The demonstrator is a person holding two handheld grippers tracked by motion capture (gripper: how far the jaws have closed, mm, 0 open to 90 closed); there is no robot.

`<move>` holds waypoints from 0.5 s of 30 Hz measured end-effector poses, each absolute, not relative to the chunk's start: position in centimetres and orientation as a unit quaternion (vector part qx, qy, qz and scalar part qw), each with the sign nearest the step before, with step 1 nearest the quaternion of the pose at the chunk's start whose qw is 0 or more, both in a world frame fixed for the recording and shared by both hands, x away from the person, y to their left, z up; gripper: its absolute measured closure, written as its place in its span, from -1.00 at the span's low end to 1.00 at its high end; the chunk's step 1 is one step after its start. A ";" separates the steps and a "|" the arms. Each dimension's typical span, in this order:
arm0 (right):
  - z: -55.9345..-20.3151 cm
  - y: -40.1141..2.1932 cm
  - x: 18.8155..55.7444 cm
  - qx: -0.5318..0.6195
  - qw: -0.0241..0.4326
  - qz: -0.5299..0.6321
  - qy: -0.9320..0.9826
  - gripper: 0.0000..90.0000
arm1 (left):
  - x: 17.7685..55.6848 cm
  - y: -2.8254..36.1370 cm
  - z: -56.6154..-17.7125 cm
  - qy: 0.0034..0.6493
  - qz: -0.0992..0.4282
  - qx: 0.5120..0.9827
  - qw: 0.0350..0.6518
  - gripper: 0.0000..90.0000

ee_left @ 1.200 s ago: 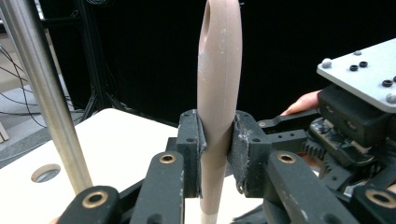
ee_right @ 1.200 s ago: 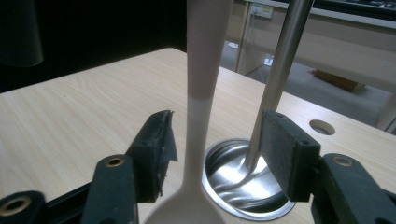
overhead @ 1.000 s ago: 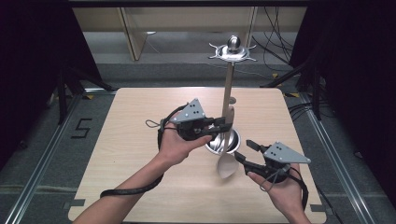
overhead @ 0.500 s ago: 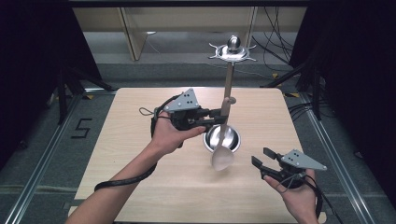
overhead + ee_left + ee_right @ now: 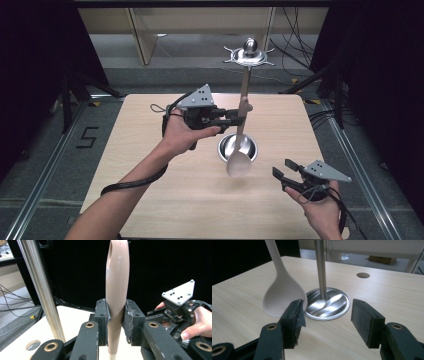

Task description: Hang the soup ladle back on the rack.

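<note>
Left gripper (image 5: 239, 116), held level, clamped on smooth brown-handled spoon (image 5: 238, 161), bowl hanging down; right gripper (image 5: 284, 169) low, jaws apart.

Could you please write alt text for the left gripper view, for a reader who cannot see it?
The left hand-held gripper clamps the tan handle of a pale plastic spoon, held upright against a dark backdrop. A slanted shiny metal pole rises at left over the light wooden table; at right, a hand holds the right hand-held gripper.
</note>
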State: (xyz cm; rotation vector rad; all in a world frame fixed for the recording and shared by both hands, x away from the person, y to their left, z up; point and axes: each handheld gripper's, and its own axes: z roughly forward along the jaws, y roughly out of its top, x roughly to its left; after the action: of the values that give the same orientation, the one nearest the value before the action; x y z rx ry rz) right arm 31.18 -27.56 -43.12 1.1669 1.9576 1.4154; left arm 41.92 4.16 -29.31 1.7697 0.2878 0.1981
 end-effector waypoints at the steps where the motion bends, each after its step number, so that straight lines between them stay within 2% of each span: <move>1: -43.1 -27.5 31.0 0.433 0.224 0.513 0.706 -0.03 | 42.0 4.1 -29.2 0.126 0.084 0.769 0.622 0.64; 2: -43.2 -27.7 31.2 0.421 0.235 0.513 0.710 -0.03 | 42.0 4.1 -29.1 0.123 0.084 0.769 0.621 0.64; 15: -43.3 -28.0 31.3 0.431 0.230 0.506 0.711 -0.03 | 42.7 3.8 -27.6 0.115 0.081 0.770 0.623 0.64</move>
State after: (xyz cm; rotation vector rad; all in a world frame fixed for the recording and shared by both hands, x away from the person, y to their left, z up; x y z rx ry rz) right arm 31.25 -27.97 -43.35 1.1849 1.9576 1.3916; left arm 42.71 3.82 -27.62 1.7677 0.2633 0.1864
